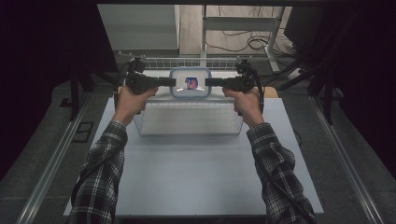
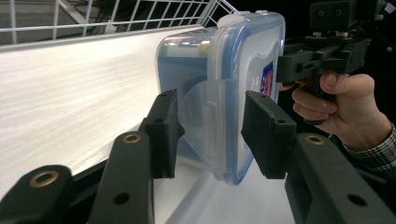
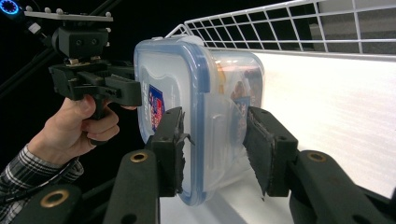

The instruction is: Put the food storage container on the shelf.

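A clear plastic container (image 1: pixel 190 82) with a blue-rimmed lid and a red and blue label is held between both grippers over the far part of a white wire basket (image 1: pixel 189 122). My left gripper (image 1: pixel 173 82) is at its left side. In the left gripper view the two jaws of my left gripper (image 2: pixel 210 135) sit either side of the container's (image 2: pixel 219 79) swung-out latch flap and lid rim. My right gripper (image 1: pixel 207 83) meets the opposite side. In the right gripper view my right gripper (image 3: pixel 215 144) clamps the lid rim of the container (image 3: pixel 201 93), one jaw on the lid and one on the wall.
The basket's wire rim (image 3: pixel 280 28) rises behind the container, and its white floor (image 2: pixel 70 93) spreads beneath. It stands on a pale table (image 1: pixel 196 172), whose near half is bare. Dark frame posts and cables lie beyond the table.
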Demonstrator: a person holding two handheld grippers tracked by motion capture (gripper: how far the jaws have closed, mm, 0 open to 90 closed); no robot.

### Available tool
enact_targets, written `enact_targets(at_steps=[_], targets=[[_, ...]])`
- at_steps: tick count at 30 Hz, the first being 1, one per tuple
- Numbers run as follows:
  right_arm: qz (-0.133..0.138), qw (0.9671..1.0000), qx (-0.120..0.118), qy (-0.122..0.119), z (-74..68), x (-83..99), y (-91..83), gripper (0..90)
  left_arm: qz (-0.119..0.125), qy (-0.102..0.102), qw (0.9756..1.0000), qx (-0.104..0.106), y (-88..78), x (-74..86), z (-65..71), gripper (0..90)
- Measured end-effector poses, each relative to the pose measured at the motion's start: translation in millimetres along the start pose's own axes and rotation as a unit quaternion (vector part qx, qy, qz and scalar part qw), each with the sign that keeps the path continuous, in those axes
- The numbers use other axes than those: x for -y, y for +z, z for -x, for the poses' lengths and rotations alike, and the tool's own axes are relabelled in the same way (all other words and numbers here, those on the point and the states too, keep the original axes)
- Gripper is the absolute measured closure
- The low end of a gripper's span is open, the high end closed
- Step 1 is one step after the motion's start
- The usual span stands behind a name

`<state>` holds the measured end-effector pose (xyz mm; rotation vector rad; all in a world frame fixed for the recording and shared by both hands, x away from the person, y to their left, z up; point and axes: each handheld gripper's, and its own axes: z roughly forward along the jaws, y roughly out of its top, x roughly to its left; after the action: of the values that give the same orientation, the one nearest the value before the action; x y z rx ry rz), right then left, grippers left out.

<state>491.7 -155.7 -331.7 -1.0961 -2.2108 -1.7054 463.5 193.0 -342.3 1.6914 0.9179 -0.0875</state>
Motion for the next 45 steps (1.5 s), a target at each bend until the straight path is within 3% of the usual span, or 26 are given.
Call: enact_targets(at_steps=[6,10,13,16,21,23,27,32,39,45], targets=[[0.003,1.0,0.005,-0.003,0.9,-0.5,2.1,56.3,0.001,0.024,0.9995,-0.019,0.7,-0.1,4.5,54.0],[0.003,0.9996,0.024,-0.013,-0.9,-0.6,2.8,57.1,-0.009,0.043,0.9983,-0.039,2.2,-0.6,8.9,52.0],[0.003,0.9995,0.028,-0.016,-2.0,-0.9,4.1,57.2,-0.019,0.048,0.9973,-0.052,4.5,-2.6,10.5,49.6],[-0.005,0.9984,0.05,-0.025,-4.3,-1.0,7.1,57.6,-0.021,0.05,0.9972,-0.051,5.5,-3.9,10.0,49.2],[-0.008,0.9977,0.061,-0.028,-5.2,0.1,8.1,59.8,-0.021,0.043,0.9972,-0.057,6.6,-6.4,7.0,48.4],[-0.008,0.9972,0.069,-0.027,-5.2,0.7,7.8,59.5,-0.023,0.051,0.995,-0.083,8.1,-7.9,8.0,43.7],[-0.001,0.9974,0.068,-0.022,-4.9,-0.3,5.7,59.8,-0.02,0.06,0.9922,-0.107,7.9,-9.0,10.2,41.5],[0.002,0.996,0.082,-0.033,-8.6,-2.7,5.4,60.6,-0.012,0.058,0.9924,-0.108,7.7,-8.4,11.7,47.2],[0.01,0.992,0.117,-0.045,-13.4,-6.1,8.9,59.7,0.001,0.036,0.994,-0.103,10.7,-6.4,12.3,48.8],[0.014,0.9897,0.135,-0.047,-14.1,-7.7,8.8,58.6,0.015,0.033,0.9928,-0.114,12.3,-5.1,14.3,47.1]])
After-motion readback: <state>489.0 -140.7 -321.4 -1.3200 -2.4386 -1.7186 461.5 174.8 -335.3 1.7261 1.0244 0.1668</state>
